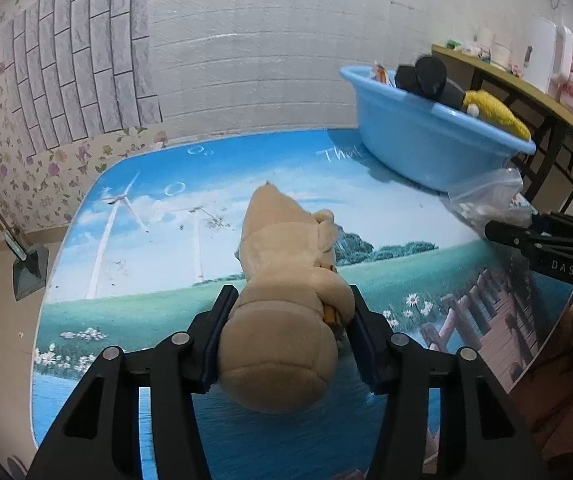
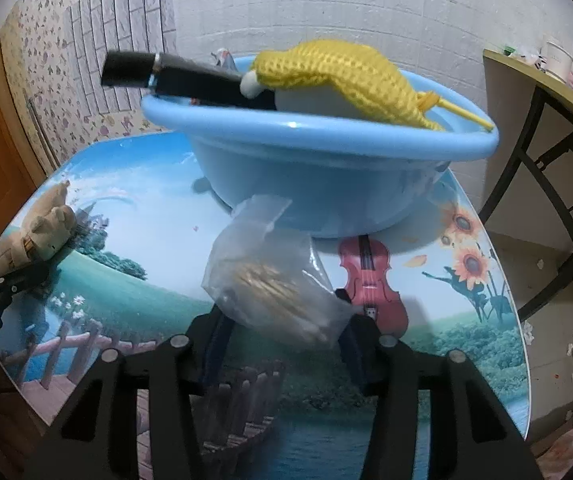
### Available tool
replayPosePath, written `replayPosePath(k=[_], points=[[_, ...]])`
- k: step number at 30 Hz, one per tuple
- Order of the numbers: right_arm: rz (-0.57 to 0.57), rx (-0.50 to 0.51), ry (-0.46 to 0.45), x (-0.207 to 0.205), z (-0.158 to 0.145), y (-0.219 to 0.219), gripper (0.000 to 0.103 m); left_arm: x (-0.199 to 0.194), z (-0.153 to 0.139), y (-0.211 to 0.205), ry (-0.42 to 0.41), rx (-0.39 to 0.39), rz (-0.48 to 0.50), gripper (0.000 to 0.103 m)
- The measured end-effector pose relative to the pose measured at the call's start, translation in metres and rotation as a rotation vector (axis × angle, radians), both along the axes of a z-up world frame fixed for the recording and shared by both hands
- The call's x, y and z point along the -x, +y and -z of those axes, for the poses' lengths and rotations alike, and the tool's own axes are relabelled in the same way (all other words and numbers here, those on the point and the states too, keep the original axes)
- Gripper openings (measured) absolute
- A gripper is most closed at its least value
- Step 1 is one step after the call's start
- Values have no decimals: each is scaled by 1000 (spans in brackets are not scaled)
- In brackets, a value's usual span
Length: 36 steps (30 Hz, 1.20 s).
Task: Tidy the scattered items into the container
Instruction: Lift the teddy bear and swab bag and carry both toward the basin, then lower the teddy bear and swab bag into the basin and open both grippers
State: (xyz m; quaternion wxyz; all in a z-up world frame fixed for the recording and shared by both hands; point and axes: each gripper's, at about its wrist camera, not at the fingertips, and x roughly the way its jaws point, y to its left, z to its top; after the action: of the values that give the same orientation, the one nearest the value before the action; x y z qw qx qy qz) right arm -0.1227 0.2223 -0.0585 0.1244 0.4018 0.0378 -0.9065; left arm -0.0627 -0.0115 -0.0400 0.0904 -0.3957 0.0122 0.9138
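My left gripper (image 1: 290, 312) is shut on a beige plush toy (image 1: 286, 280), its body squeezed between the pads just above the table; the toy also shows in the right wrist view (image 2: 34, 232). My right gripper (image 2: 282, 320) is shut on a clear plastic bag (image 2: 270, 284) with small tan pieces inside, held in front of the blue basin (image 2: 326, 184). The bag (image 1: 486, 196) and the basin (image 1: 418, 136) show at the right of the left wrist view. The basin holds a yellow knitted item (image 2: 334, 68) and a black object (image 2: 182, 76).
The round table (image 1: 146, 280) has a printed landscape top. A wooden side table (image 2: 546, 92) with jars and boxes stands right of the basin. A white brick wall is behind. A dustpan (image 1: 26, 268) lies on the floor at the left.
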Motion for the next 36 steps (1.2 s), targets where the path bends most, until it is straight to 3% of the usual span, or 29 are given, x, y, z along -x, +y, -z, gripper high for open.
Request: replayPosePath(k=[18, 23, 36], points=[[-154, 111, 84, -25, -44, -16, 41, -14, -61, 4, 122, -36, 7, 51], [-206, 118, 153, -36, -67, -22, 41, -22, -89, 5, 190, -41, 13, 51], [-112, 239, 215, -25, -106, 13, 41, 0, -124, 35, 243, -46, 96, 51]])
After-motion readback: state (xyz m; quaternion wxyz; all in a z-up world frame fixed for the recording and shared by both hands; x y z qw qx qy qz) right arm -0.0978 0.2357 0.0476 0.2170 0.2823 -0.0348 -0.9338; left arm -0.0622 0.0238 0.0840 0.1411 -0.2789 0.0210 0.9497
